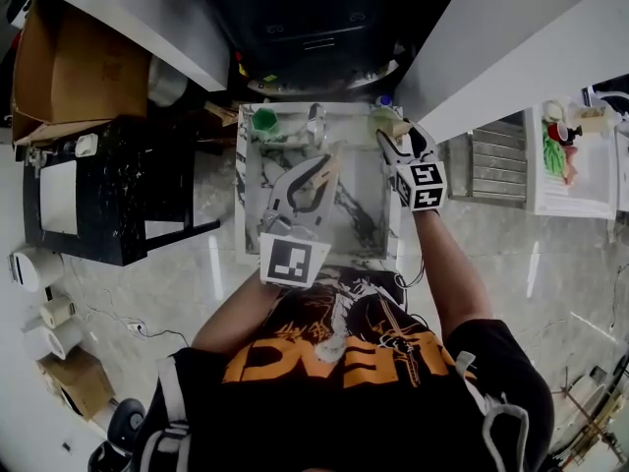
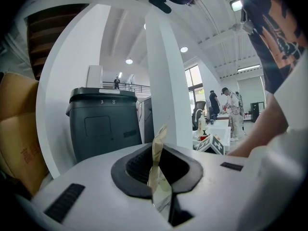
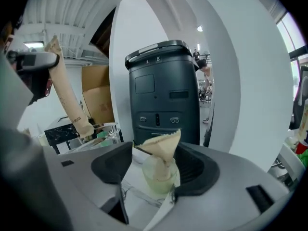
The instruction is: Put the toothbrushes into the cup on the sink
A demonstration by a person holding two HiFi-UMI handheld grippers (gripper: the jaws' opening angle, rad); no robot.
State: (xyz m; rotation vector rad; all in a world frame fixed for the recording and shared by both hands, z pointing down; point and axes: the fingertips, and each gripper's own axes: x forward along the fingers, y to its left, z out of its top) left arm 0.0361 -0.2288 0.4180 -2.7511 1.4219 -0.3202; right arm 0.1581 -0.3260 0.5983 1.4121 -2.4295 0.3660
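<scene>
Left claw (image 2: 158, 174): clenched on paper-wrapped toothbrush (image 2: 156, 153) (tan sleeve)
Right claw (image 3: 155, 167): released, jaws apart at pale-green cup (image 3: 161, 177)
Cup: holds second wrapped toothbrush (image 3: 164, 148), on sink (image 1: 242, 205) corner

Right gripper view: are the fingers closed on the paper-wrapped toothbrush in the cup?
No: the right gripper has its fingers apart, either side of the pale green translucent cup holding the tan paper-wrapped toothbrush.

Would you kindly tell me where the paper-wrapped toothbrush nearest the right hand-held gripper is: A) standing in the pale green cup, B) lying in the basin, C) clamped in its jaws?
A: the paper-wrapped toothbrush stands in the pale green cup, the jaws of the right hand-held gripper apart around it.
</scene>
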